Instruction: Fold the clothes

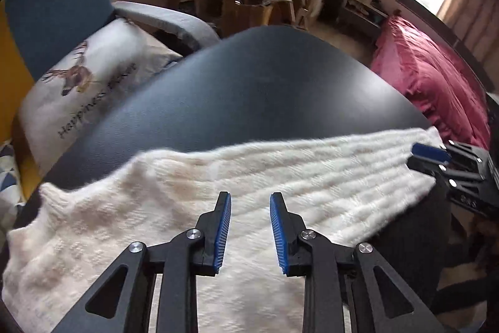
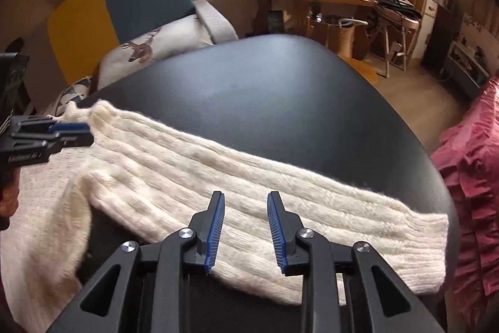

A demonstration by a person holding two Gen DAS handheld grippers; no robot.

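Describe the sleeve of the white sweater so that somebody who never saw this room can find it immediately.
Look at the big black table in the middle of the room. A fluffy white sweater lies along its near edge. The sleeve is the long ribbed strip stretching from it towards the red bedding, under the open right gripper.

Far table (image 1: 249, 83) bare — sweater (image 1: 193, 186) nearside
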